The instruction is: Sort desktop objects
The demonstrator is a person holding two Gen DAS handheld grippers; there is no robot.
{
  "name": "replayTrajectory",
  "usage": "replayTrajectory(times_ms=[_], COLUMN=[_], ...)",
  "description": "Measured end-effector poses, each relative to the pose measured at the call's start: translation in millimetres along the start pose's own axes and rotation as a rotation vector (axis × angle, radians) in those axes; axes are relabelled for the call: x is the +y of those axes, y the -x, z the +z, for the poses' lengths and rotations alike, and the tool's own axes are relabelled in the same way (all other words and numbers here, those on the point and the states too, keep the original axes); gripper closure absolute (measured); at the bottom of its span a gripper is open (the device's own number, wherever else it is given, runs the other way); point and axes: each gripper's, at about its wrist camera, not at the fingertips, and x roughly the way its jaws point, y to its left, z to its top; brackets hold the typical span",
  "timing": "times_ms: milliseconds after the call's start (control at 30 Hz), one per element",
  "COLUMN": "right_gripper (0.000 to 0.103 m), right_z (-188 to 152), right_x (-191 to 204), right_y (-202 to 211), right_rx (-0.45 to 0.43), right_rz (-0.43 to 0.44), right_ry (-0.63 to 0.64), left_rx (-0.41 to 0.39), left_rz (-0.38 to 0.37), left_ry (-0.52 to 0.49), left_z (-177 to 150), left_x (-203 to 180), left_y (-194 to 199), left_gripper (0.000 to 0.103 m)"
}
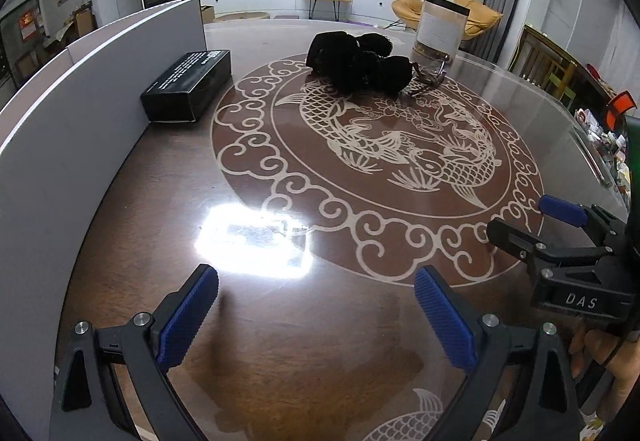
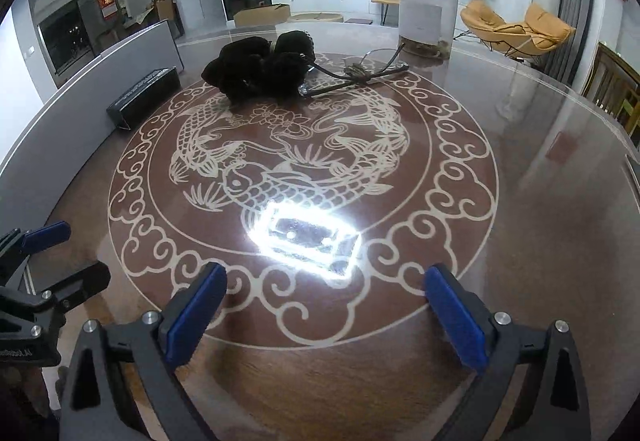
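Hovering over the tabletop (image 1: pixel 168 201), left gripper (image 1: pixel 316 317) and right gripper (image 2: pixel 326 317) gape empty, black fluffy bundle (image 2: pixel 260 71) far ahead.

left tongs (image 1: pixel 316 315) wide apart, empty; right tongs (image 2: pixel 326 315) same, side by side; a hand (image 1: pixel 600 357), probably gripping, behind right.

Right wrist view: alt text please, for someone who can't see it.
The right claw hangs open and empty over a glossy brown table with a pale fish-and-cloud pattern and a bright lamp glare. Far across lie a black fuzzy bundle, eyeglasses, a clear canister and, at left by a grey partition, a black box. The left claw shows at the left edge.
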Motion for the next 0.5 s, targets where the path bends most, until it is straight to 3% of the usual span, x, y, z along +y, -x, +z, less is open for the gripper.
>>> replayTrajectory(times_ms=[500], right_gripper=[0.0], right_z=[0.4], right_x=[8.5], right_y=[-5.2], right_rx=[0.024], right_rz=[-0.044], right_ry=[0.04], left_rx=[0.002], left_rz=[0.009], left_ry=[0.001], left_z=[0.7], left_x=[-2.1], left_y=[-10.9], left_gripper=[0.003])
